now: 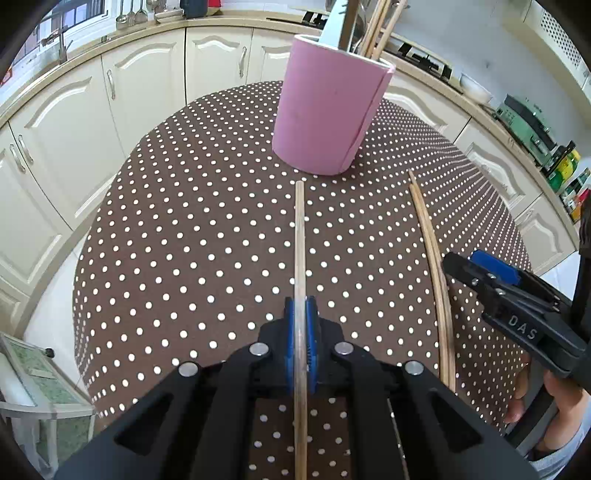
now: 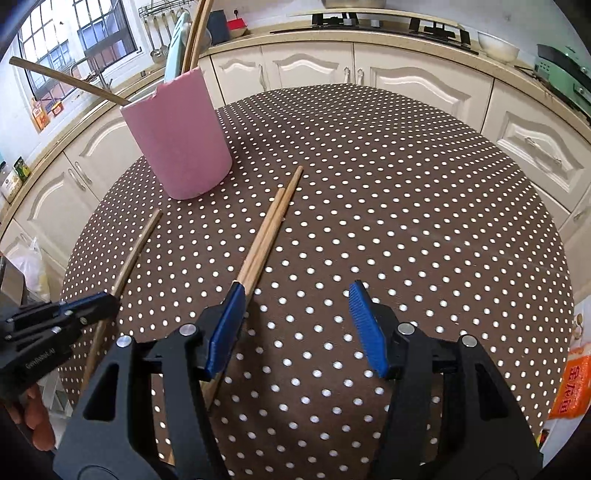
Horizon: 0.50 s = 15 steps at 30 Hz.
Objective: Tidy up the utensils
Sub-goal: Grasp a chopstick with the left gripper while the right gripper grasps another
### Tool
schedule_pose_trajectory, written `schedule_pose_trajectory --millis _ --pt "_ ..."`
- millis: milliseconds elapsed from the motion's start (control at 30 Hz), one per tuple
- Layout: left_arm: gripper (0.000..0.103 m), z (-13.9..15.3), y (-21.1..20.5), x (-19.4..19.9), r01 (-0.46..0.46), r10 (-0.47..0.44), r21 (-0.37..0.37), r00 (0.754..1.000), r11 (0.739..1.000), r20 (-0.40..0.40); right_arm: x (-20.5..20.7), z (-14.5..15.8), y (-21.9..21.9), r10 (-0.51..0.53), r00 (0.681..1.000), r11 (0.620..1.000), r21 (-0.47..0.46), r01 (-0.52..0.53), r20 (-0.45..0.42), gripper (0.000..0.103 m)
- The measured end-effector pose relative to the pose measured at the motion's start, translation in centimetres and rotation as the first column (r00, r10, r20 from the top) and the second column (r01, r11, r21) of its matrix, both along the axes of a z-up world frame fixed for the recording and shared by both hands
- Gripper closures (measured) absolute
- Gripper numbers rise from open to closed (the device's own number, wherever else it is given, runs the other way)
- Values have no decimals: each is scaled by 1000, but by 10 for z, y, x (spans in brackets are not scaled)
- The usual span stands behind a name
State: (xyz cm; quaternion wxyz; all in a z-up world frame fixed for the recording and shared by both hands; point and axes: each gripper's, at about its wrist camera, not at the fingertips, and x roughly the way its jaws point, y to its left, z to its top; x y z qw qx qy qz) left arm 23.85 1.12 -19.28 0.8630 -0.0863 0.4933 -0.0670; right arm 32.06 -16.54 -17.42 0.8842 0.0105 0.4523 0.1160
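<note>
My left gripper [image 1: 301, 314] is shut on a single wooden chopstick [image 1: 300, 236] that points at the pink utensil holder [image 1: 328, 107]. The holder [image 2: 181, 140] stands at the far side of the dotted table and has several utensils in it. Two more chopsticks [image 1: 430, 236] lie side by side on the cloth to the right. In the right wrist view this pair [image 2: 267, 229] runs under the left finger of my open, empty right gripper [image 2: 295, 291]. My left gripper [image 2: 98, 304] and its chopstick [image 2: 135, 251] show at the left there. The right gripper [image 1: 476, 266] shows at the right in the left wrist view.
The round table has a brown cloth with white dots [image 2: 388, 184]. Cream kitchen cabinets [image 1: 140, 74] curve round behind it, with a hob [image 2: 369, 22] and a white bowl [image 2: 496, 46] on the counter. An orange packet [image 2: 572, 384] lies beyond the table's right edge.
</note>
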Motion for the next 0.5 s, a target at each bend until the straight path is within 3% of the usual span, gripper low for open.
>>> schedule_pose_trajectory --millis 167,367,500 --pt "97 -1 2 7 5 -5 -17 1000 1000 3 13 -1 18 10 1000 999 -47 -11 -16 45" --pt "97 -2 -1 10 12 -11 -32 1000 999 11 27 1 39 28 1000 983 -183 -29 -12 45" --pt "96 -2 2 9 16 -16 -47 1000 999 9 25 1 47 40 999 977 -208 -47 -38 45"
